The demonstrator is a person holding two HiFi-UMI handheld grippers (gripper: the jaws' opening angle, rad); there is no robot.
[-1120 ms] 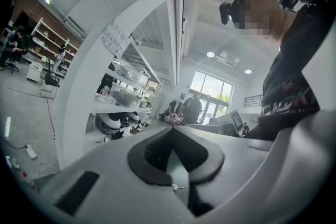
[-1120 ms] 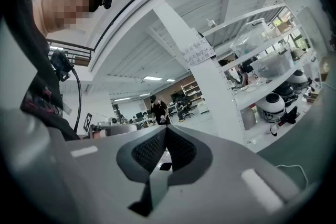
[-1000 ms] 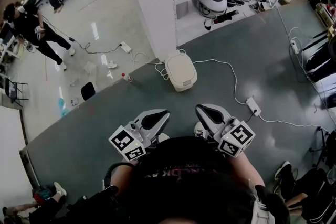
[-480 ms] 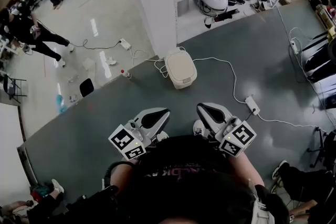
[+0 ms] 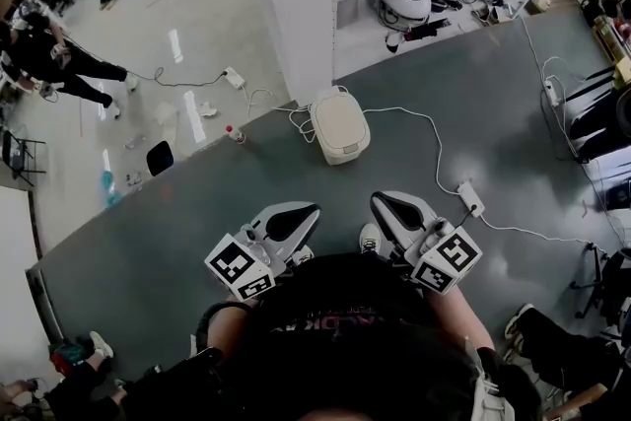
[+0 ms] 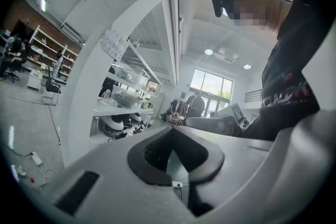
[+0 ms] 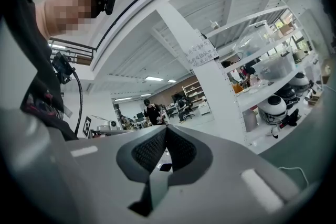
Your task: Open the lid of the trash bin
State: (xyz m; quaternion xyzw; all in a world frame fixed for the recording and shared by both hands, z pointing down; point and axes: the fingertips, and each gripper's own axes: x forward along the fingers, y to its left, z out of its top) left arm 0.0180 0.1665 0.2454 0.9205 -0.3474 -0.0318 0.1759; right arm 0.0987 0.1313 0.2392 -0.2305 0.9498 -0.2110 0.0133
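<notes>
**Bin ahead, both tools closed and empty**

The cream trash bin (image 5: 339, 128) stands on the grey floor (image 5: 197, 242) beside the white pillar (image 5: 291, 5). Its lid is down, and it is well apart from both tools. The left hand-held gripper (image 5: 314, 210) and right hand-held gripper (image 5: 376, 203) are held level near the person's body, jaws pressed together on nothing. A good approach probably means stepping closer, lowering one tool and parting its jaws before meeting the lid's front edge. Any catch, hinge or pedal is too small to tell, and neither gripper view shows the bin.
</notes>
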